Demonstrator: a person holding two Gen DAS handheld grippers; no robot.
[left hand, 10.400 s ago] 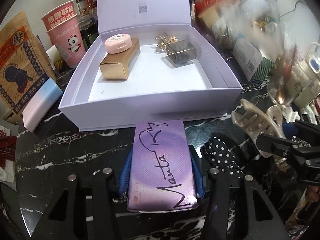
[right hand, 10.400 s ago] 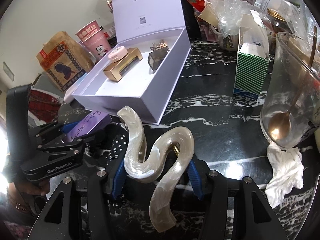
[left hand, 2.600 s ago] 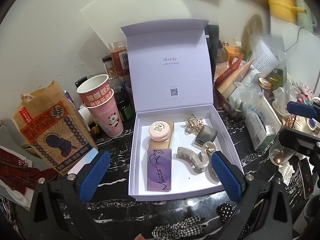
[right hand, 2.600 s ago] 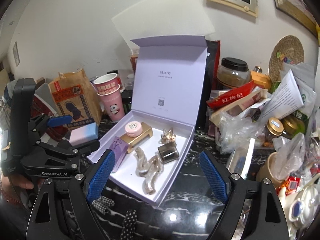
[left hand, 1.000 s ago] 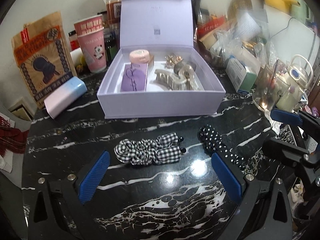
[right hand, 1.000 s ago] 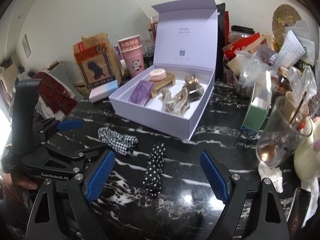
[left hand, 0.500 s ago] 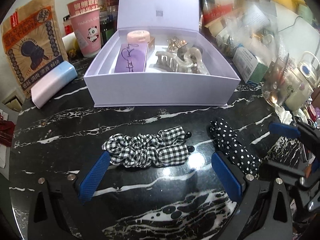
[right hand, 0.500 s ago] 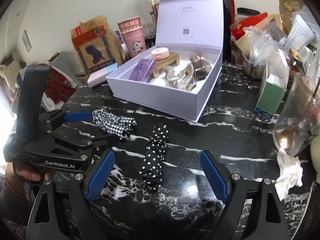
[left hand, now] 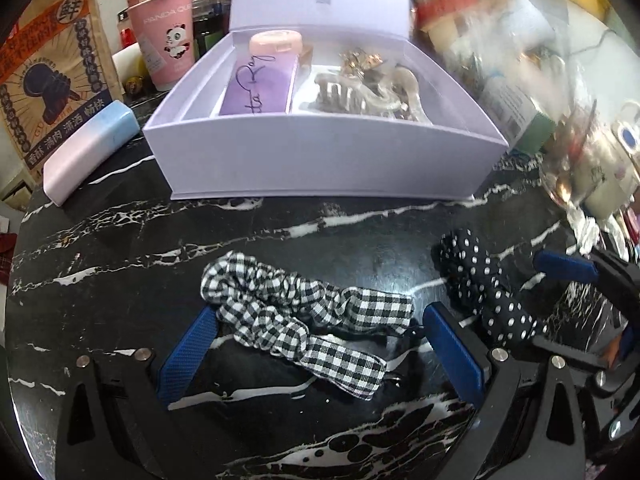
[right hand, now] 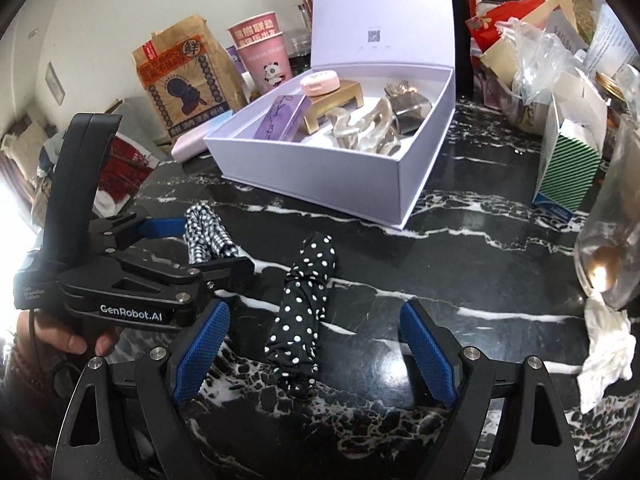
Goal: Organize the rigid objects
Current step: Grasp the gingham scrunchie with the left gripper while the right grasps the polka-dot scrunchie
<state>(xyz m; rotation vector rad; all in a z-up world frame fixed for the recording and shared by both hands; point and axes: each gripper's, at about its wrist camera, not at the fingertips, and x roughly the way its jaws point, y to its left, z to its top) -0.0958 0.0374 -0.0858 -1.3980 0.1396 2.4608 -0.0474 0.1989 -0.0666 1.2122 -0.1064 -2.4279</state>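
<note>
The open lilac box [left hand: 320,160] [right hand: 320,184] holds a purple "Manta Ray" case [left hand: 260,88] [right hand: 282,118], a pink compact [left hand: 276,42] on a gold box [right hand: 334,104], a pearly hair claw [left hand: 360,94] [right hand: 366,126] and a smoky grey cube [right hand: 410,110]. My left gripper [left hand: 316,340] is open low over the table, its blue pads either side of a black-and-white checked scrunchie [left hand: 304,320] [right hand: 206,236]. My right gripper [right hand: 316,336] is open around a black polka-dot scrunchie [right hand: 308,300] [left hand: 484,288].
The table is black marble [left hand: 120,240]. A pink-blue case [left hand: 88,152], panda cups [left hand: 168,40] and a brown bag [right hand: 184,80] stand at the left. A green striped carton [right hand: 568,168], a glass with a spoon [right hand: 612,240], crumpled tissue [right hand: 608,348] and clutter fill the right.
Both grippers have come down and forward to the table. The checked scrunchie now lies between my left pads and the dotted one between my right pads. Both stay open.
</note>
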